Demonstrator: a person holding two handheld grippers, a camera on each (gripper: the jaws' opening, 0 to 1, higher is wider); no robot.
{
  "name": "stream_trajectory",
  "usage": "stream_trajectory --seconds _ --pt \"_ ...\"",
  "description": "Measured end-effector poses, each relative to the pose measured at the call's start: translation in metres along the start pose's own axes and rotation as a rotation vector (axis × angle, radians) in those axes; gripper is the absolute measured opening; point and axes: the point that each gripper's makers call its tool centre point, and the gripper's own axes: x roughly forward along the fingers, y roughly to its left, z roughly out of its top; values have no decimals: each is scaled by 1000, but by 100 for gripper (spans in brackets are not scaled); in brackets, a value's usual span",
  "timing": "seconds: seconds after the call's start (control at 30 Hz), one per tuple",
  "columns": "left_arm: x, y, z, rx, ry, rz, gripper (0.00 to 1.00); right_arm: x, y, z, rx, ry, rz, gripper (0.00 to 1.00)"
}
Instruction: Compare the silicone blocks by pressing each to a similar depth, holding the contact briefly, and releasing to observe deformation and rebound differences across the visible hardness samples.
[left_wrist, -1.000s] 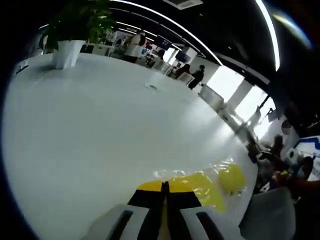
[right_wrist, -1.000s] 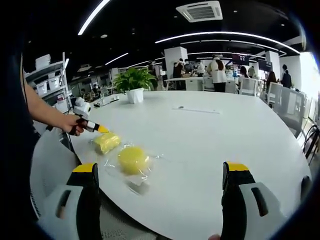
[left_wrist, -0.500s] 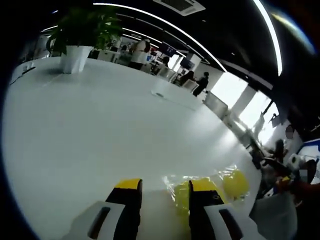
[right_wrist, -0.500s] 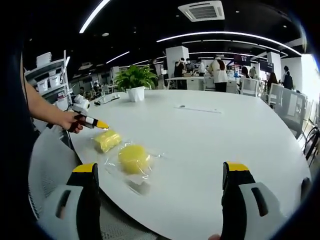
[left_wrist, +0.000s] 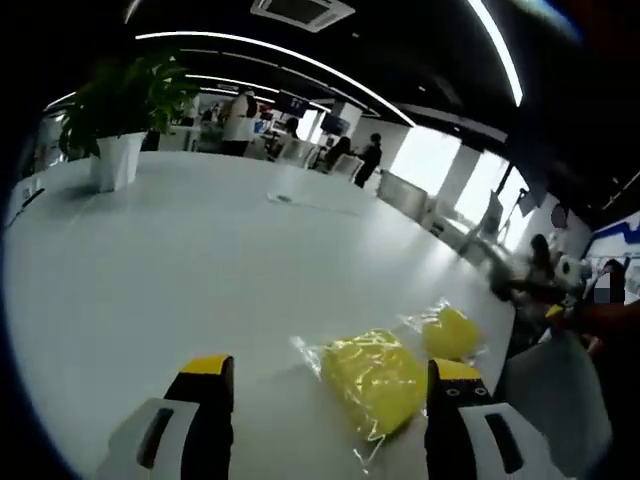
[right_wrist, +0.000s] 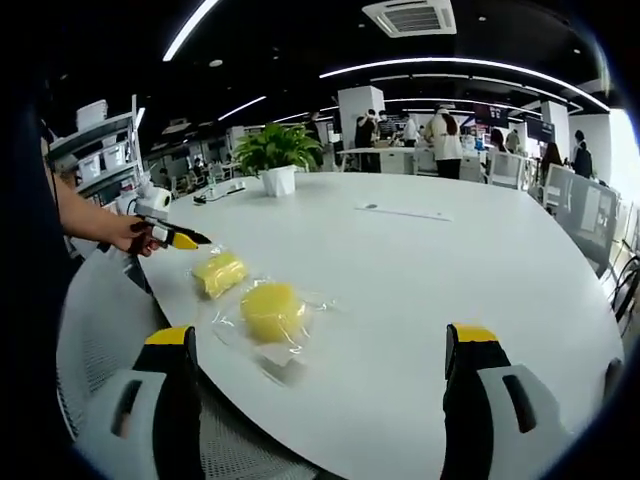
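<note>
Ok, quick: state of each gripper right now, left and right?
Left gripper: open, holding nothing; a bagged yellow block lies on the table between its jaws.
Right gripper: open wide, holding nothing.

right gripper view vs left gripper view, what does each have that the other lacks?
Right gripper view: the person's hand holding the left gripper off the table edge, shelving behind it, and the right gripper, jaws open.
Left gripper view: the left gripper's own open jaws from behind, framing the nearer block.
Both: the white table, the potted plant, the nearer block and the round block, both yellow and bagged.
</note>
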Motion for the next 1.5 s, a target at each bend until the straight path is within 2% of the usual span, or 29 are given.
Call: stream_trajectory --seconds 0.1,0.33,0.67,0.73,0.9,1.1,1.3,1.5 --pt "-9 -6 -2 54 7 -9 86 -2 -2 1 -5 -3 -3 97" --pt "-27 -7 3 54 -39 2 100 -3 -6 -4 5 31 -9 97" --pt "-46 -12 12 60 -67 15 100 3 -7 1 6 39 -3 97" --pt "-49 -18 13 62 -63 10 100 4 -7 1 2 40 4 97" --pt "-49 -30 8 60 -46 8 100 6 -9 0 -5 60 24 97" --pt "-44 -39 5 42 -56 -4 100 2 -17 4 -13 62 30 97" --pt "-43 -34 3 48 -32 -14 100 -1 -16 2 -22 81 28 97" --pt "-47 -22 7 44 -42 -1 100 -2 -15 -1 -24 93 39 97"
